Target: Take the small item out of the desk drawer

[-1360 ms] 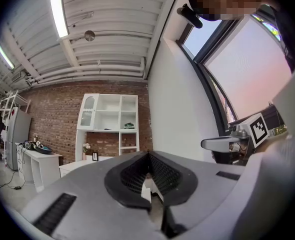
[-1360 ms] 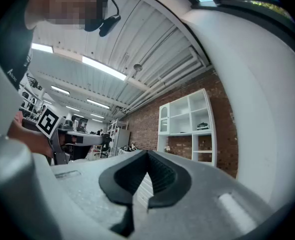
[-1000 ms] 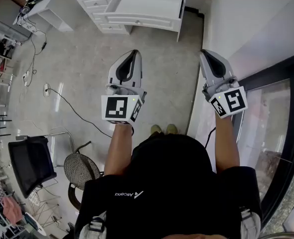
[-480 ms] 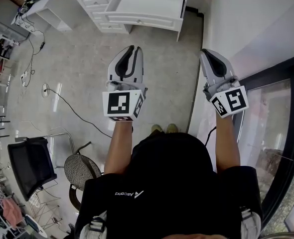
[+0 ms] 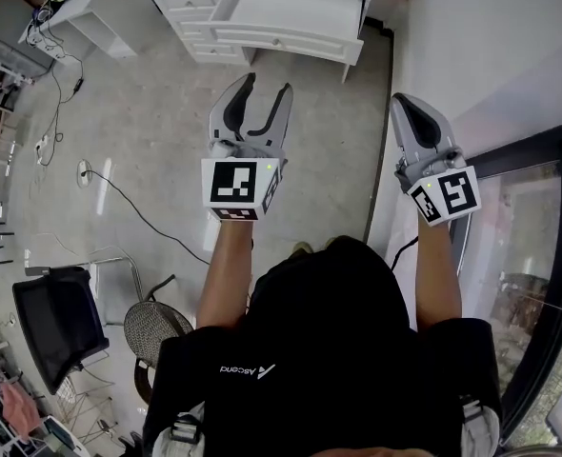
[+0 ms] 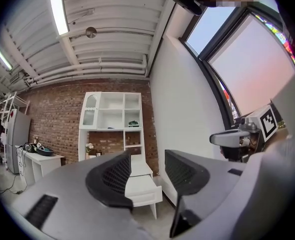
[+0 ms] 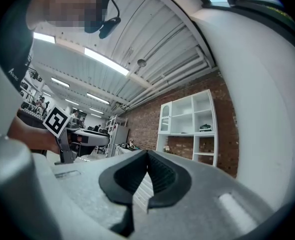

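Observation:
A white desk with several drawers stands against the far wall, well ahead of both grippers. In the left gripper view one desk drawer stands pulled out under a white shelf unit. No small item shows in any view. My left gripper is held in the air over the floor; its jaws are opening, with nothing between them. My right gripper hangs beside the right wall, shut and empty, its pads meeting at the tips.
A white wall and a dark-framed window run along the right. A second white table stands far left. A cable trails over the grey floor. A round chair and a black seat stand behind, left.
The left gripper's jaws went from shut to wide apart. Both grippers and the person have shifted a little forward, towards the desk. The right gripper stays shut.

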Available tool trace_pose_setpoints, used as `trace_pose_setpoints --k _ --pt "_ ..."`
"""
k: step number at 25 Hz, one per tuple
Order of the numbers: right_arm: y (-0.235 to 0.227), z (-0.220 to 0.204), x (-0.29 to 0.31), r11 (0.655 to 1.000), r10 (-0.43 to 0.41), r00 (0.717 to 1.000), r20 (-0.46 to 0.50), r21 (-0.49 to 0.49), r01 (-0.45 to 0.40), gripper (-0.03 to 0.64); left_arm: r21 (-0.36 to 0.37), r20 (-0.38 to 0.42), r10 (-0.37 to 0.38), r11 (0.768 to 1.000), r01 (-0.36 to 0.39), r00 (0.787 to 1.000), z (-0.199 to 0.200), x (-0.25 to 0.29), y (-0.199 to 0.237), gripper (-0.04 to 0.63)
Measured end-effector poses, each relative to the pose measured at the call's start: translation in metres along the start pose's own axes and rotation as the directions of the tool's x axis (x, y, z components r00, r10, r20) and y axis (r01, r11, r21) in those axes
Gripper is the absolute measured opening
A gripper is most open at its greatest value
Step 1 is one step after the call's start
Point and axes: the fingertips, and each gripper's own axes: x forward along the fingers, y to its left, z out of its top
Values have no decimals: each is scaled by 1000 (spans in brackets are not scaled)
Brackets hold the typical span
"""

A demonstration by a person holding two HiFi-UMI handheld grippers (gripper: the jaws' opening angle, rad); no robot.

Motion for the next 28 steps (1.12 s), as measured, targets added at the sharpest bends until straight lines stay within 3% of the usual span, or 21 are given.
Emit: trace_pose_setpoints --k 8,14,22,28 --pt "-5 -12 35 1000 -2 1000 -2 -4 2 0 -3 -16 -6 1000 6 1000 -12 20 32 221" --pt "-43 -35 72 1000 -11 1000 0 -3 11 0 8 -41 -35 999 35 999 -30 70 44 221" --pt "-146 -81 146 1000 -27 999 -28 -17 26 0 59 -151 -100 992 110 983 -74 196 60 221" --pt "-247 -130 206 1000 -25 997 -68 -2 25 0 56 -263 -170 980 191 950 -117 320 62 221"
